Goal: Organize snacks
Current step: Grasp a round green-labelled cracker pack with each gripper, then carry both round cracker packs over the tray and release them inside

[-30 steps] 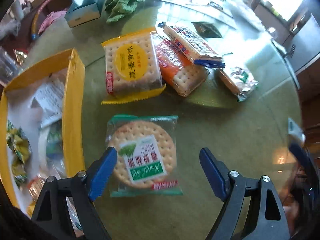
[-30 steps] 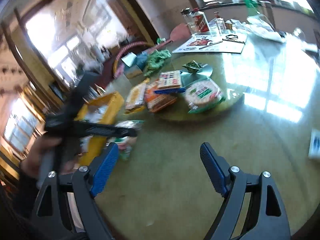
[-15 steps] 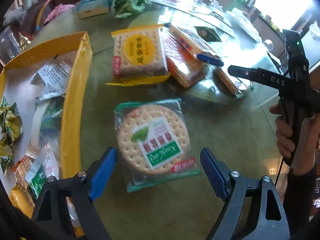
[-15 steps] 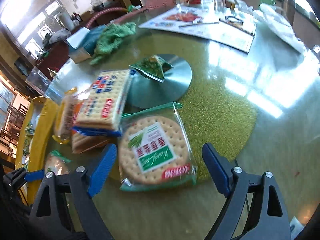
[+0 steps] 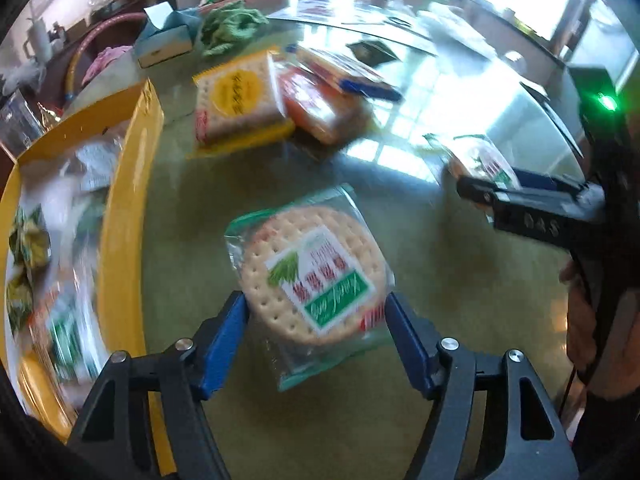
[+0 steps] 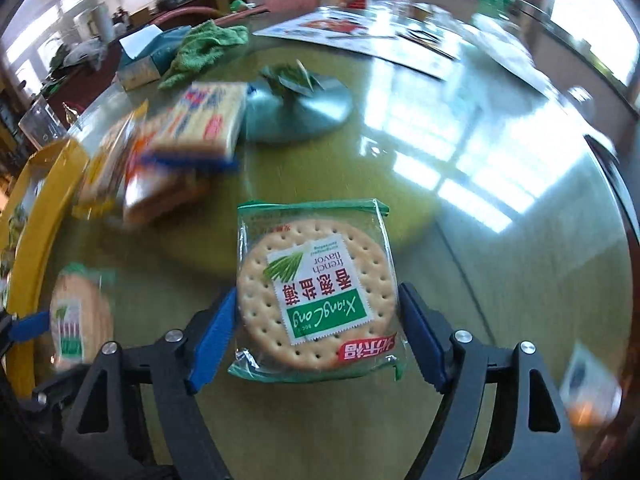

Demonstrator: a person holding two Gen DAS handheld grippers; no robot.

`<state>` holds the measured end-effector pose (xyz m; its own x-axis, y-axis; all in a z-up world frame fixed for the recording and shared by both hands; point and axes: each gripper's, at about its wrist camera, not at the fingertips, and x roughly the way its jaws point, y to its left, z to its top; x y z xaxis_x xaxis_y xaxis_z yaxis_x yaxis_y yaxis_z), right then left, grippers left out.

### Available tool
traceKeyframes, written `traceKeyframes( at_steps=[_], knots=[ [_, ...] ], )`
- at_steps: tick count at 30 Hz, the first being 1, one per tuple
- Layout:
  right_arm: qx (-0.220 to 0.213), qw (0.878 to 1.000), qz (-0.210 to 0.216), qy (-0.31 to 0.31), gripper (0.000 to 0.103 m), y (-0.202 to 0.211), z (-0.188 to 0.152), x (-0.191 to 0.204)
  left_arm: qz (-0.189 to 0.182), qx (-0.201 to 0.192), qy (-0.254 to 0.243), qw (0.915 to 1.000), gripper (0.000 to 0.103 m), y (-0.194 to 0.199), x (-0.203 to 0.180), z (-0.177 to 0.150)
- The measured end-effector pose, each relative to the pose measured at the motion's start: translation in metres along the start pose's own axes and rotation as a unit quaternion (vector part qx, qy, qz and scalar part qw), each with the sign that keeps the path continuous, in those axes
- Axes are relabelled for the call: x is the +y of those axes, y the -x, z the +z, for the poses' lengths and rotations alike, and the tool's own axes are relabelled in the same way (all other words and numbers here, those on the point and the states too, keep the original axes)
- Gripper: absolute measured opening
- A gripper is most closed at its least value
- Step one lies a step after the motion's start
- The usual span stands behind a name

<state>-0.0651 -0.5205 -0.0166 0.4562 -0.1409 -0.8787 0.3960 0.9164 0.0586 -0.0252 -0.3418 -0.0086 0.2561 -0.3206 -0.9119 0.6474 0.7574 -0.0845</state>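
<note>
Two round green-labelled cracker packs are in play. My left gripper (image 5: 316,320) is shut on one cracker pack (image 5: 312,276), its blue pads touching both sides. My right gripper (image 6: 316,320) is shut on the other cracker pack (image 6: 316,296) in the same way. A yellow box (image 5: 124,208) with several snacks inside stands at the left. Square cracker packs lie beyond: a yellow pack (image 5: 236,100), an orange pack (image 5: 324,112) and a blue-striped pack (image 6: 208,120). The right gripper also shows at the right of the left wrist view (image 5: 480,188).
A round metal disc (image 6: 304,112) with a small green packet (image 6: 290,74) sits mid-table. A tissue box (image 5: 164,40) and a green cloth (image 5: 230,26) lie at the far left. Papers (image 6: 360,36) and bottles stand at the far edge.
Both grippers moved forward and closed onto their cracker packs. The pads were apart half a second ago and now press the packs' sides.
</note>
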Motion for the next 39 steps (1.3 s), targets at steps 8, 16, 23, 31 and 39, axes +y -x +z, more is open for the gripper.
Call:
traceKeyframes(
  at_steps=[8,16,23,31,39],
  knots=[
    [-0.031,0.998,0.03,-0.036,0.079,0.068,-0.122,0.003,-0.029,-0.012,-0.011,0.9995,0.067,0.022,-0.012,-0.055],
    [-0.041,0.997,0.044,-0.05,0.084,0.075,-0.14,0.002,-0.05,-0.024,0.14,0.9886,0.081,0.007,0.022,-0.015],
    [-0.047,0.999,0.006,-0.028,0.088,0.073,-0.144,0.011,0.021,-0.022,0.112,0.9932,0.084,-0.014,0.0,0.017],
    [-0.052,0.998,-0.006,-0.031,0.088,0.073,-0.147,0.011,0.08,-0.058,0.041,0.9943,0.086,-0.014,-0.011,-0.001],
    [-0.052,0.998,-0.028,-0.032,0.089,0.07,-0.145,0.018,0.074,-0.052,0.032,0.9954,0.086,-0.013,-0.008,0.002]
  ],
)
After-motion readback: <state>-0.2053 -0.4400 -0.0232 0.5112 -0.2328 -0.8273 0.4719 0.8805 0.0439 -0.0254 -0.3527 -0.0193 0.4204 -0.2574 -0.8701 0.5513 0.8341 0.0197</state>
